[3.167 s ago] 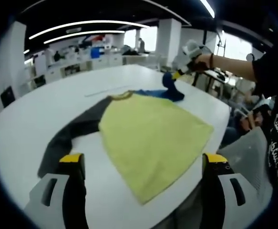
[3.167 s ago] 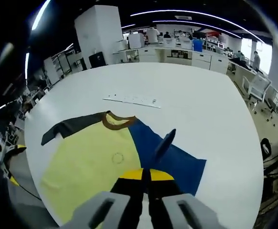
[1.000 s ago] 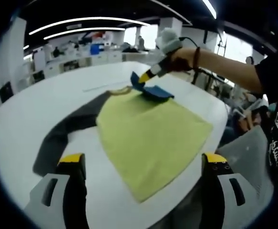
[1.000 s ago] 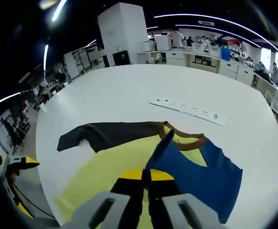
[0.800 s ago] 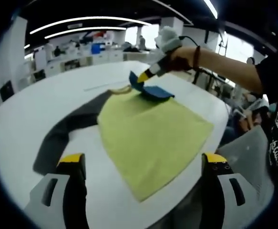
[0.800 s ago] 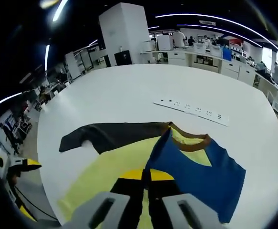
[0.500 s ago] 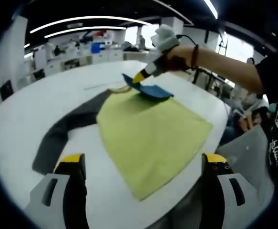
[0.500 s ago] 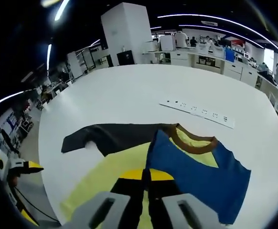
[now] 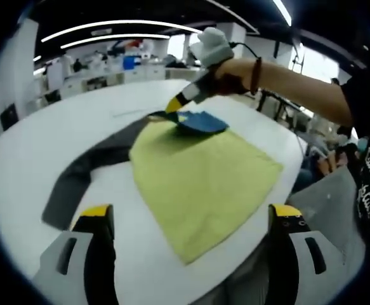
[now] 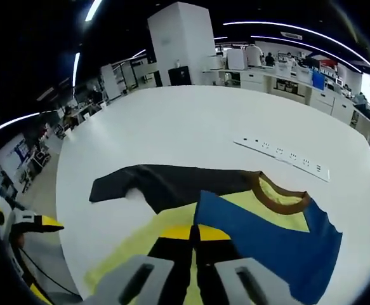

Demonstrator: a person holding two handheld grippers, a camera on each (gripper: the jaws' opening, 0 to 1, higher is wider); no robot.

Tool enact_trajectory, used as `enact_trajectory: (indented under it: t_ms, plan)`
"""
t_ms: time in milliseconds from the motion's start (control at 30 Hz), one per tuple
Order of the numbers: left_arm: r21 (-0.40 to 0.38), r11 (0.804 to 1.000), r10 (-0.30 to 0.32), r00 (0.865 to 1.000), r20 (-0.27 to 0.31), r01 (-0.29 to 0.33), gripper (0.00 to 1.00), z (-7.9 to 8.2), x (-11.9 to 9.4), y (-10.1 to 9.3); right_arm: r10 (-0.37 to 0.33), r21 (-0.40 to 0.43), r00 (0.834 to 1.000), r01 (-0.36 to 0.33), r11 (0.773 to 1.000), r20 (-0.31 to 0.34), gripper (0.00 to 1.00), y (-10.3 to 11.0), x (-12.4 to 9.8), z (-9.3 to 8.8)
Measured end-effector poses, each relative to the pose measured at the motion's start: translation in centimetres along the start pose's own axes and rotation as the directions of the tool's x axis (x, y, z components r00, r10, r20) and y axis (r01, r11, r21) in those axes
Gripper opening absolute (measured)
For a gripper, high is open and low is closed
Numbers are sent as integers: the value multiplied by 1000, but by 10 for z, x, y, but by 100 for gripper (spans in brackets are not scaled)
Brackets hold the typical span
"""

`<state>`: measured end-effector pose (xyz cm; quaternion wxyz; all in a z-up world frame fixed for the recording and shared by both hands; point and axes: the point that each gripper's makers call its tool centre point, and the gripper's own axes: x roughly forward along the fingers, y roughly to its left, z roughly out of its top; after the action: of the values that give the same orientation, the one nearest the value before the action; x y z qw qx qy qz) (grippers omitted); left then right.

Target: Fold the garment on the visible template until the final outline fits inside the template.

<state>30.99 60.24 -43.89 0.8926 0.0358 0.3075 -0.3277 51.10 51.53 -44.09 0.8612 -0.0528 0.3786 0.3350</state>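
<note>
The yellow raglan shirt [image 9: 200,181] is lying flat on the white table [image 9: 26,159]. Its blue sleeve [image 10: 267,238] is being pinched in the right gripper [image 10: 194,244] above the brown collar [image 10: 285,197]. The left gripper [image 9: 191,219] is being held apart, empty. Risk: thin cuff slipping out, fold landing crooked.

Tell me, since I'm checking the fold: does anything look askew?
The shirt is lopsided: its blue sleeve is folded across the yellow body in the right gripper, while the dark sleeve lies stretched out on the table.

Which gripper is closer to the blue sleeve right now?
Right. The right gripper is shut on the blue sleeve; the left gripper hangs open off the shirt's far hem.
</note>
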Motion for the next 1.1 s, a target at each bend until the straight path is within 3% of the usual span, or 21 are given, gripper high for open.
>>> enact_trajectory:
  t_ms: [567, 1100]
  plan:
    - [-28, 1000, 4, 1000, -9, -5, 97, -9, 0, 2, 48, -30, 998, -49, 998, -34, 0, 25, 27, -13]
    - [-51, 999, 4, 1000, 21, -3, 97, -9, 1, 4, 63, -27, 995, -65, 997, -81, 0, 28, 62, -37]
